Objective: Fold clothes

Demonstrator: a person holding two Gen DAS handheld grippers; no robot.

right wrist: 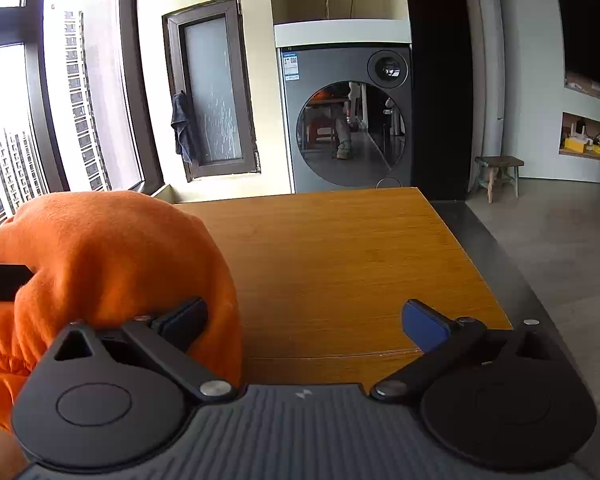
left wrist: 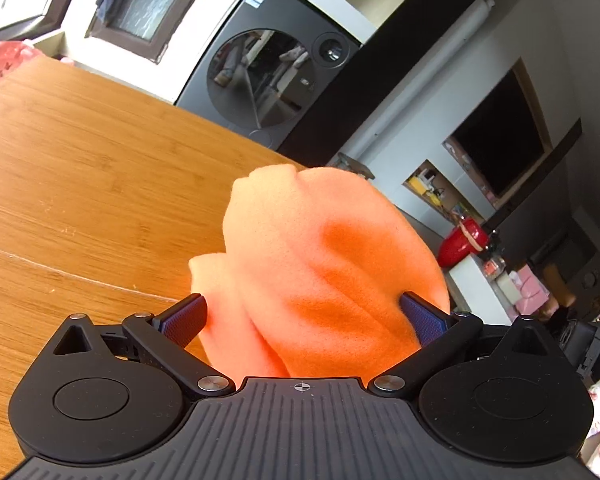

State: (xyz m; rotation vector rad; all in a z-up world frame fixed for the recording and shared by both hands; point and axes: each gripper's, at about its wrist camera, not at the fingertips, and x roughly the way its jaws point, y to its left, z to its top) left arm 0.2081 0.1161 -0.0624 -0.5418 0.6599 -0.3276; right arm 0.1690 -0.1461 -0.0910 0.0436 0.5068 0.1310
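An orange fleece garment is bunched into a mound over the wooden table. My left gripper has its jaws spread wide, and the fleece fills the gap and touches both blue pads. In the right wrist view the same garment is heaped at the left. My right gripper is open; its left finger rests against the fleece and its right finger stands free above the table. A black bar, probably a left gripper finger, pokes into the cloth.
A grey front-loading washing machine stands beyond the table's far edge. The table's right edge drops to a grey floor with a small wooden stool. A pink bag sits at the table's far left corner. Windows line the left wall.
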